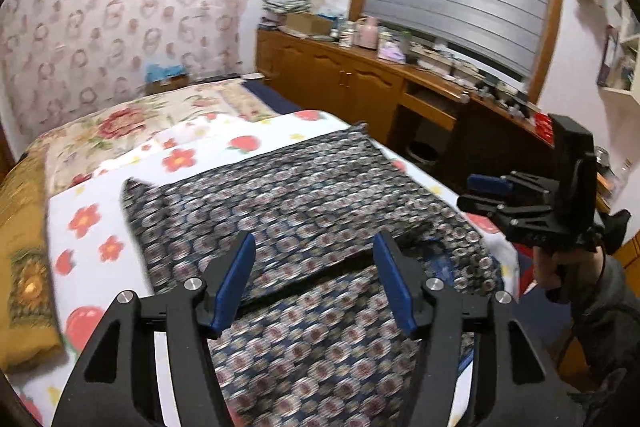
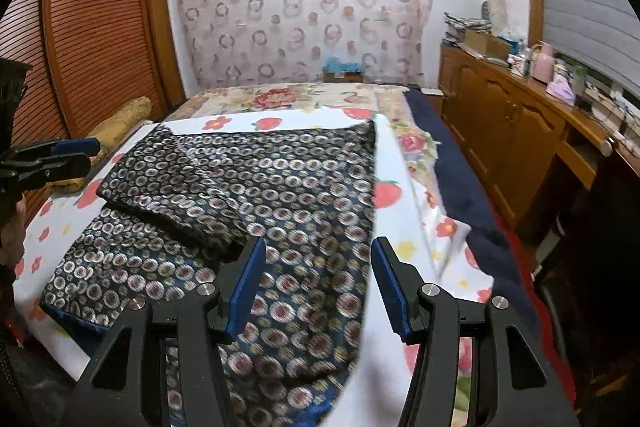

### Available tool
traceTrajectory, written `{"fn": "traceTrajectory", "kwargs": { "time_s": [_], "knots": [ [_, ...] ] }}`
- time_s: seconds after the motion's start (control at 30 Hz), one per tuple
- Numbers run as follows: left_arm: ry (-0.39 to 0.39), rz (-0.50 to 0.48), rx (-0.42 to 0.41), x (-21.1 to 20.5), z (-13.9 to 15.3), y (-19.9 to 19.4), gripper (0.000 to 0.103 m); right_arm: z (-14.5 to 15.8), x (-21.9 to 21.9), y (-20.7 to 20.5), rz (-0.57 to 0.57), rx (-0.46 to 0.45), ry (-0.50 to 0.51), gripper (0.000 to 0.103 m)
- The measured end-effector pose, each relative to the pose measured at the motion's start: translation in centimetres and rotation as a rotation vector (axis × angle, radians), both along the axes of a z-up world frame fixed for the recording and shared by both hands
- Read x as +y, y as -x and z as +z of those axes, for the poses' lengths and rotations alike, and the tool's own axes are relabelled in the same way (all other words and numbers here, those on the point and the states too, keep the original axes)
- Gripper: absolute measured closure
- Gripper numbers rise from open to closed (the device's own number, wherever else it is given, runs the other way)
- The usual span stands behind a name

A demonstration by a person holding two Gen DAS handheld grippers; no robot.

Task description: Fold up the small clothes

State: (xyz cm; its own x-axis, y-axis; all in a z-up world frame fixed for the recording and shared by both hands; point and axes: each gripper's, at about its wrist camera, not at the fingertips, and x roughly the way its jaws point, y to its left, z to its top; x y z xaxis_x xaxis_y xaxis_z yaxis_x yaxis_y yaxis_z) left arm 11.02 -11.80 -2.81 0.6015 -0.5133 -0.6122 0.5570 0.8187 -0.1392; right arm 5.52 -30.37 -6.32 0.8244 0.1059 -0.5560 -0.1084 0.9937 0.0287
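A dark blue garment [image 1: 304, 195] printed with small pale rings lies spread on a white sheet [image 1: 92, 195] with red flowers and strawberries. In the right wrist view the garment [image 2: 288, 195] has one part folded across itself on the left side. My left gripper [image 1: 314, 243] hovers open above its near part, with nothing between the blue pads. My right gripper [image 2: 319, 245] is open too, over the garment's near right edge, holding nothing. Each gripper shows at the side of the other's view: the right gripper [image 1: 484, 183] and the left gripper [image 2: 80, 147].
The bed runs back to a ring-patterned curtain [image 2: 304, 7]. A yellow pillow [image 2: 120, 119] lies at the left edge. A louvred wooden wardrobe [image 2: 96, 19] stands on the left. A cluttered wooden cabinet and desk [image 1: 360, 75] line the right side, with a bin [image 1: 420, 151] under the desk.
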Motion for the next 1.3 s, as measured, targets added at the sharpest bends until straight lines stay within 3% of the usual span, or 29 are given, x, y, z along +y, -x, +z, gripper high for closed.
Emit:
{"fn": "traceTrajectory", "kwargs": {
  "time_s": [0.33,0.57,0.83,1.03,1.1,1.23,1.3],
  "knots": [
    [-0.033,0.173,0.003,7.4,-1.7,0.4,0.041,1.3,6.4,-5.3,0.199,0.019,0.037,0.046],
    [-0.038,0.259,0.026,11.3,-3.2,0.8,0.041,0.1,11.8,-9.6,0.380,0.108,0.078,0.046],
    [-0.053,0.280,0.021,12.1,-4.0,1.3,0.041,-2.2,17.0,-14.0,0.520,0.228,0.205,0.046],
    [-0.049,0.269,0.038,12.2,-4.7,1.1,0.041,-3.5,18.6,-16.1,0.515,0.237,0.278,0.047],
    [-0.046,0.272,0.044,12.3,-4.9,1.1,0.041,-3.5,18.3,-16.2,0.506,0.233,0.259,0.054],
    [-0.050,0.270,0.049,12.2,-5.1,1.1,0.041,-3.4,16.6,-16.0,0.490,0.209,0.209,0.095],
    [-0.050,0.268,0.045,12.1,-5.1,1.2,0.041,-3.5,16.1,-16.0,0.484,0.203,0.178,0.096]
  ]
}}
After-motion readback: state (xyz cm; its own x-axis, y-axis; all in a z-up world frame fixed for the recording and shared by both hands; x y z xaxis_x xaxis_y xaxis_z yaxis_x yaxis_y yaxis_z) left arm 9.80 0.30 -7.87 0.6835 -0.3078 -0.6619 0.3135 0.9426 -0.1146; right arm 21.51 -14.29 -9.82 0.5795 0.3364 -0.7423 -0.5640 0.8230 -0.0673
